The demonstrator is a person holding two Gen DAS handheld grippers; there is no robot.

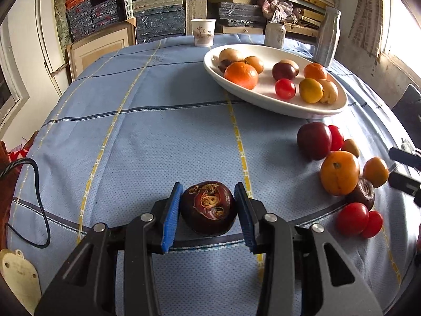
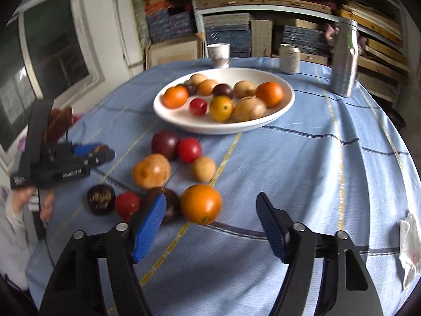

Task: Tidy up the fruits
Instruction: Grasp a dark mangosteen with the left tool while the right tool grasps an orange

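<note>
1. The left gripper [image 1: 208, 212] has its blue pads against both flanks of a dark purple fruit [image 1: 208, 208], apparently a mangosteen; it looks clamped, though whether the fruit is lifted or rests on the blue tablecloth [image 1: 147, 142] I cannot tell.
2. That fruit seems to have a firm, hard rind with a rough scarred top. I judge it moderately heavy and not slippery; holding across its widest middle, as now, suits it.
3. The right gripper [image 2: 211, 209] is spread wide and holds nothing. An orange [image 2: 201, 204] lies just ahead between the pads, nearer the left one.
4. The orange should be firm with slight give and prone to rolling; grip it across the equator, lightly.
5. Left of and beyond that gripper lie loose fruits: a red tomato [image 2: 127, 204], another dark fruit [image 2: 101, 199], a plum [image 2: 165, 143] and others. The tomato is soft-skinned and needs gentle pressure.
6. Farther ahead stands the white bowl [image 2: 263, 125], already holding several fruits.
7. Beyond it are a paper cup [image 2: 219, 54] and a can [image 2: 289, 58].
</note>
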